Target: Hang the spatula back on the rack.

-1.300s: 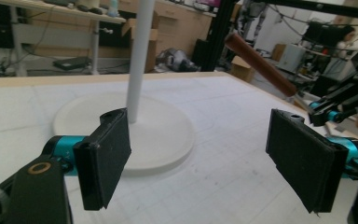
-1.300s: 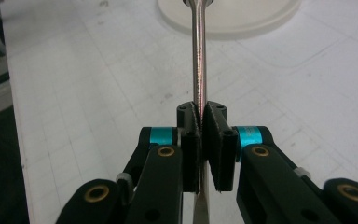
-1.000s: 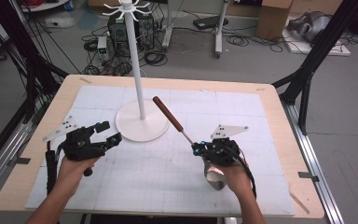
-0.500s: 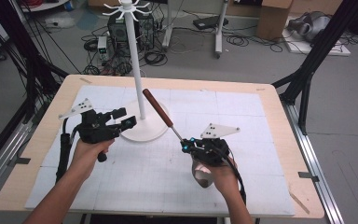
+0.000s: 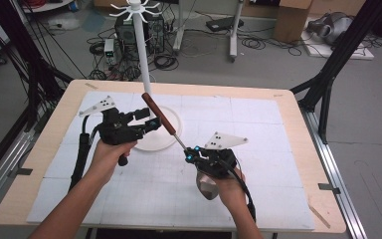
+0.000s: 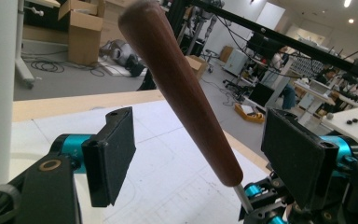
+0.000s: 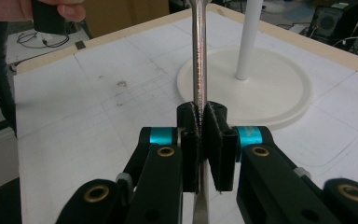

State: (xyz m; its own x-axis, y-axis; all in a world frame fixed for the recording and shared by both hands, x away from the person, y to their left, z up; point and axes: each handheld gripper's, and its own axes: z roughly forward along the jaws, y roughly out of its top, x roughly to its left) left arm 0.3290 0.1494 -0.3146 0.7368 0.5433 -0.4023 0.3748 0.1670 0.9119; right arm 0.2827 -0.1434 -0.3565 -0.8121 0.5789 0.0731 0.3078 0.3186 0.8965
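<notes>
high view: one white stand (image 5: 140, 55), one utensil (image 5: 160, 116) above the surface (image 5: 258, 124). left gripper view: left gripper (image 6: 205, 154) jaws were open around its wooden handle. right gripper view: right gripper (image 7: 200, 140) jaws were clamped on one metal shaft (image 7: 199, 56).

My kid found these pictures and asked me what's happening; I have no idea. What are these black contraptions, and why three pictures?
A person holds a hand-operated clamp in each hand. The left gripper is open, its pads on either side of a tool's wooden handle. The right gripper is shut on that tool's metal shaft. One picture comes from a camera above the table; the other two from cameras riding on each gripper. A white stand with a round base sits on the table.
</notes>
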